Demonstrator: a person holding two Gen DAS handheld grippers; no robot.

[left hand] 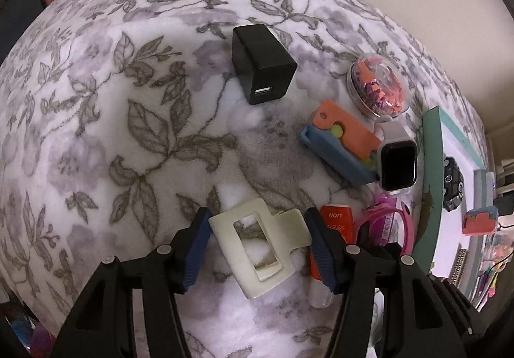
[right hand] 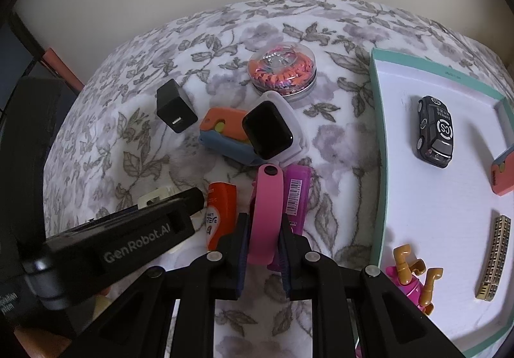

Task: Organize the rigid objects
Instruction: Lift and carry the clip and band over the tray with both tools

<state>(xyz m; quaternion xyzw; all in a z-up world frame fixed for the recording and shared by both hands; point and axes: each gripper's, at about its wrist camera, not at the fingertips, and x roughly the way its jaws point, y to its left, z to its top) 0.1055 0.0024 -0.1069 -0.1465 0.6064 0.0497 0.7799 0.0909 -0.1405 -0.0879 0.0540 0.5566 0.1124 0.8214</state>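
Left wrist view: the left gripper (left hand: 258, 253) sits low in the frame with its jaws half spread around a cream hair claw clip (left hand: 261, 250). The blue pads flank the clip's two sides and look to be touching it, though whether they press cannot be told. The clip lies on a floral blanket (left hand: 112, 101), low and centre. It looks light, stiff and smooth, with a sprung hinge, so a hold across its solid frame bars seems safer than one on the flared tab. A black USB charger (left hand: 263, 69) lies above it; a smartwatch (left hand: 396, 165) lies at the right.

Right wrist view: the right gripper (right hand: 263, 239) is pressed together on a pink band (right hand: 266, 213), low and centre, with the pads squeezing its flat sides. The band looks light and rubbery rather than stiff, so it will probably flex and droop when lifted; a grip near its middle should steady it. A teal-rimmed tray (right hand: 382, 165) at the right holds a toy car (right hand: 435, 131).
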